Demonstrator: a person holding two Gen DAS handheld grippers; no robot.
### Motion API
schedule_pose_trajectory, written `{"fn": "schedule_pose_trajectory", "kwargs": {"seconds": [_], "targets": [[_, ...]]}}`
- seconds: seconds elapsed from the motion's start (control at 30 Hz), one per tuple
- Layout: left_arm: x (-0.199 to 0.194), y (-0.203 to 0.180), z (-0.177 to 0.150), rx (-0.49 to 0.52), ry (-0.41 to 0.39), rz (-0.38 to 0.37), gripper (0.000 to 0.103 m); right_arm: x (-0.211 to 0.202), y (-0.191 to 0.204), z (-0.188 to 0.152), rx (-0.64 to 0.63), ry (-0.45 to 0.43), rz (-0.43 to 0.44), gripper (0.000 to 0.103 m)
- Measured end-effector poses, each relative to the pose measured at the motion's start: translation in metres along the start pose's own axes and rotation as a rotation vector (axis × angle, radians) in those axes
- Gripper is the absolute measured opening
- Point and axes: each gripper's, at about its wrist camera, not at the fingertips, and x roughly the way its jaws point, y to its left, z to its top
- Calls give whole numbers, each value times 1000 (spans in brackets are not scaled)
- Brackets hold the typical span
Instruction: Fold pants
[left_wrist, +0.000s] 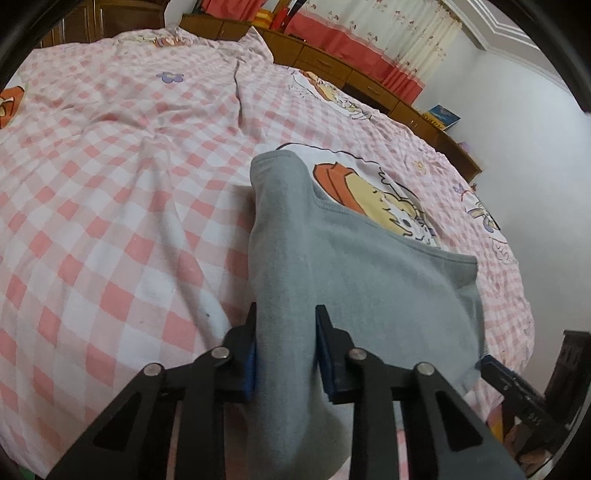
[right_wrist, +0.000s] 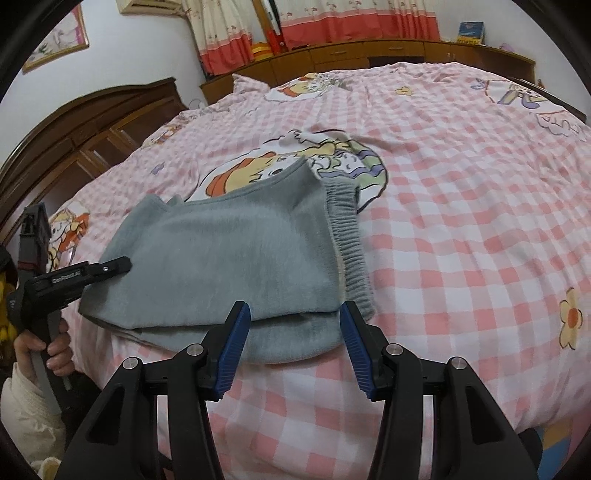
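Pants (right_wrist: 229, 251), grey and fleecy, lie folded in a thick bundle on the bed (right_wrist: 461, 229), near its front edge, on top of a cartoon print. Big pink-and-white checked cover under everything, soft and rumpled, creases running across it. At the bundle's right side the ribbed elastic waistband (right_wrist: 351, 243) peeks out, gathered in tight ridges. Now the left gripper (left_wrist: 284, 354): from its own camera, a fold of the grey cloth runs straight up between its black fingers, and the blue pads (left_wrist: 327, 363) are pressed to both sides of it, so it is clamped on the pants. The right wrist view shows that tool coming in from the left, tip on the bundle's left end, with a hand (right_wrist: 44, 354) in a cream sleeve wrapped round its handle. And the right gripper (right_wrist: 295, 339) hangs just short of the bundle's near edge, tilted down, jaws spread, nothing between its ridged blue pads.
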Motion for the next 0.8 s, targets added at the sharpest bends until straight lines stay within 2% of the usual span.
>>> {"fn": "schedule_pose_trajectory", "kwargs": {"seconds": [0.17,0.4,0.57,0.8], "targets": [[-16,-15,8,50,-21,-1,14,-6,-6,-1,12,-15,6,52],[-46,-59,17,151,-64,-16,14,-11,-19,-1,56,-38,28,52],[-56,-99,23,252,-63,-23,14,-18,-31,-2,87,-60,39,52],[-46,-151,23,341,-33,-15,14,-30,-49,0,135,-81,26,52]]}}
